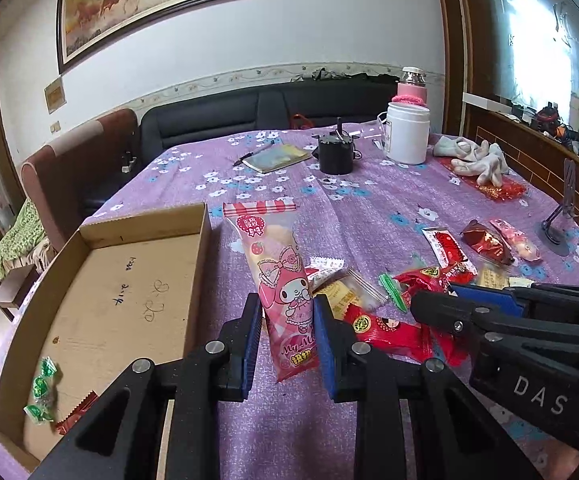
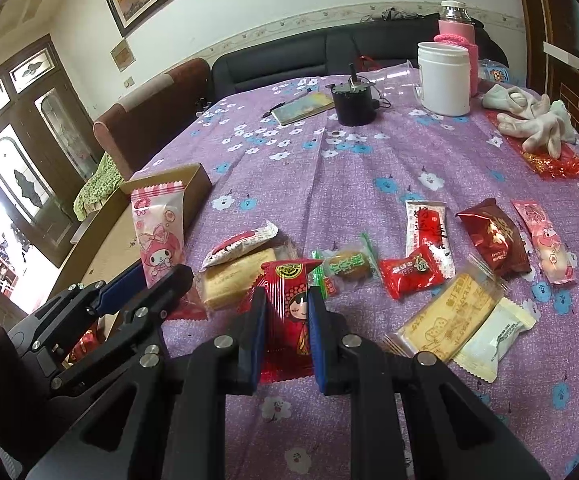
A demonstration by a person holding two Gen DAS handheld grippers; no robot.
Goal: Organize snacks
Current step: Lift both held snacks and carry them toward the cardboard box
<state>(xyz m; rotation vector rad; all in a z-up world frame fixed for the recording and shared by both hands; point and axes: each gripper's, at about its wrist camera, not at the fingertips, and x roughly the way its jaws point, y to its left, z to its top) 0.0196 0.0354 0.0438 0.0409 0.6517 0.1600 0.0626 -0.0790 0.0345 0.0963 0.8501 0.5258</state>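
My left gripper (image 1: 285, 338) is shut on a long pink cartoon-rabbit snack packet (image 1: 277, 280), held upright just right of the open cardboard box (image 1: 205, 236). The same packet (image 2: 159, 232) and left gripper (image 2: 145, 284) show at the left of the right wrist view. My right gripper (image 2: 287, 326) is shut on a red snack packet with a cartoon girl (image 2: 289, 300); in the left wrist view it (image 1: 429, 304) reaches in from the right over the red packets (image 1: 393, 332). Several loose snacks (image 2: 421, 272) lie on the purple tablecloth. Green candies (image 1: 43, 384) and a red wrapper (image 1: 75, 412) lie in the box.
At the far side of the table stand a white jar (image 2: 443, 78), a pink bottle (image 2: 457, 28), a black round device (image 2: 353, 102), a notebook with pen (image 2: 301, 108) and white gloves (image 2: 533, 122). A phone stand (image 1: 561, 216) sits at the right edge. Sofa and chair lie beyond.
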